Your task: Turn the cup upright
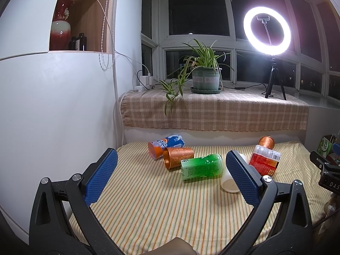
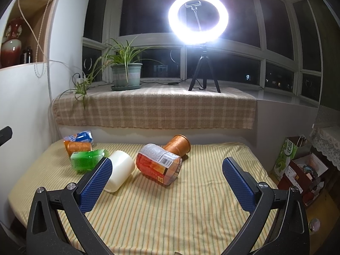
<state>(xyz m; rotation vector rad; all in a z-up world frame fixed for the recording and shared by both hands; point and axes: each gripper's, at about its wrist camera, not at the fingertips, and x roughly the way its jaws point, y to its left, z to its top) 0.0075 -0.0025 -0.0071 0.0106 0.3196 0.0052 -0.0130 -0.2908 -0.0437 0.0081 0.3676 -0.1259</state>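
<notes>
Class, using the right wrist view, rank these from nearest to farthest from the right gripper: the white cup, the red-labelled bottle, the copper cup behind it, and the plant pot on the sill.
From the right gripper:
1. white cup, lying by the gripper's left finger.
2. red-labelled bottle, on its side, centre; nearly as close as the cup.
3. copper cup, tipped over behind the bottle.
4. plant pot, up on the sill, far left.

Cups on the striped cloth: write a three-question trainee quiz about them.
1. True or false: every cup on the striped cloth lies on its side.
2. Which cup lies nearest the left finger of the right hand-held gripper? A white cup; B blue cup; C far copper cup.
3. Fill in: the left hand-held gripper is ___.

Key: 1 true; 2 A; 3 open.
</notes>
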